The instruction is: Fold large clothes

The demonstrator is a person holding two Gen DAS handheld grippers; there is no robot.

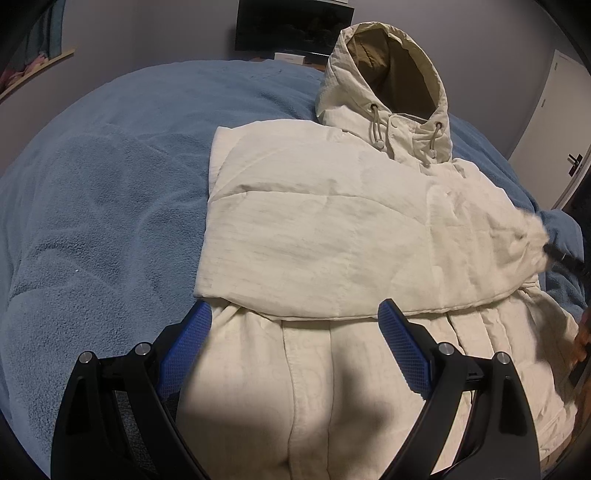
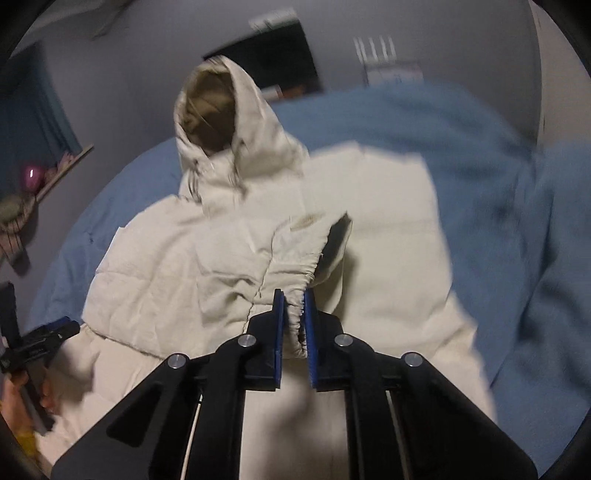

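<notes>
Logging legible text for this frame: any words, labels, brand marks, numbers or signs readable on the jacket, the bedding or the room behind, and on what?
None can be read.
Cream hooded padded jacket: no print or label shows.
Blue fleece blanket: plain.
Small white box by the dark screen: any marking is too small to read.

We list: a blue fleece blanket [image 1: 110,192] covering the bed; a dark screen [image 1: 291,26] against the grey wall; a white door [image 1: 550,122]; a wooden shelf [image 2: 62,170] bearing a pink object [image 2: 31,175].
</notes>
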